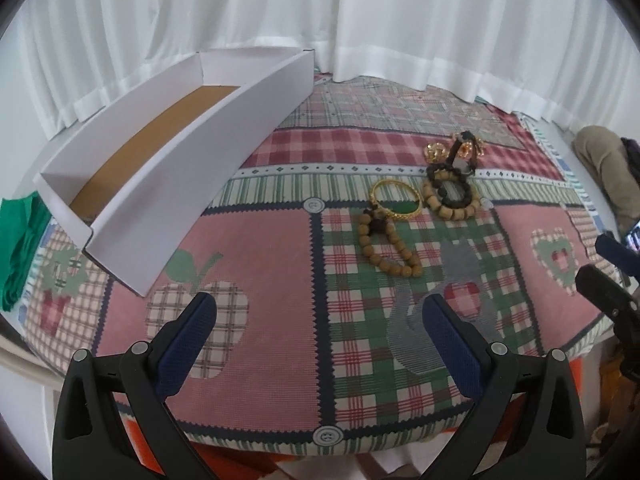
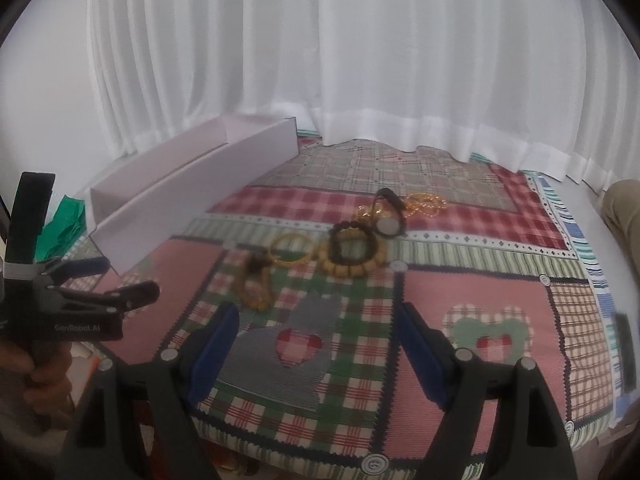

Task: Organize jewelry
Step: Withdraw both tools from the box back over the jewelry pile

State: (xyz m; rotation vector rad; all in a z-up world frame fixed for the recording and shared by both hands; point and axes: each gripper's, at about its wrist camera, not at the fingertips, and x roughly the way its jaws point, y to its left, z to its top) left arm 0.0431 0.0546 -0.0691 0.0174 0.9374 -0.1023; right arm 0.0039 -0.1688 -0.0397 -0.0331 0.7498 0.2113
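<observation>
Nearest the cameras, both tools hang over the front of the patchwork cloth [image 1: 256, 248] with nothing between their pads: the left gripper [image 1: 320, 312] has its jaws spread wide and empty, and the right gripper [image 2: 316, 324] likewise stands wide open and holds nothing, which suits a start where a piece has yet to be chosen. Taking the gold bangle [image 1: 397, 200] as the landmark, a string of tan wooden beads [image 1: 386, 250] lies just in front of it, touching or nearly so. Right beside the bangle, on its right, a chunky bead bracelet [image 1: 450, 196] lies with a dark bead bracelet [image 2: 352, 246] resting on top of it. Just behind those sit a black-strapped watch [image 2: 387, 216] and some gold pieces [image 1: 436, 151], too blurred to name. The jewelry is heaped together, probably tipped out for sorting. Well to the left of the bangle and farther back stands the long white box [image 1: 200, 184], open-topped and empty, likely the destination. Behind everything hangs a white curtain [image 2: 320, 60].
</observation>
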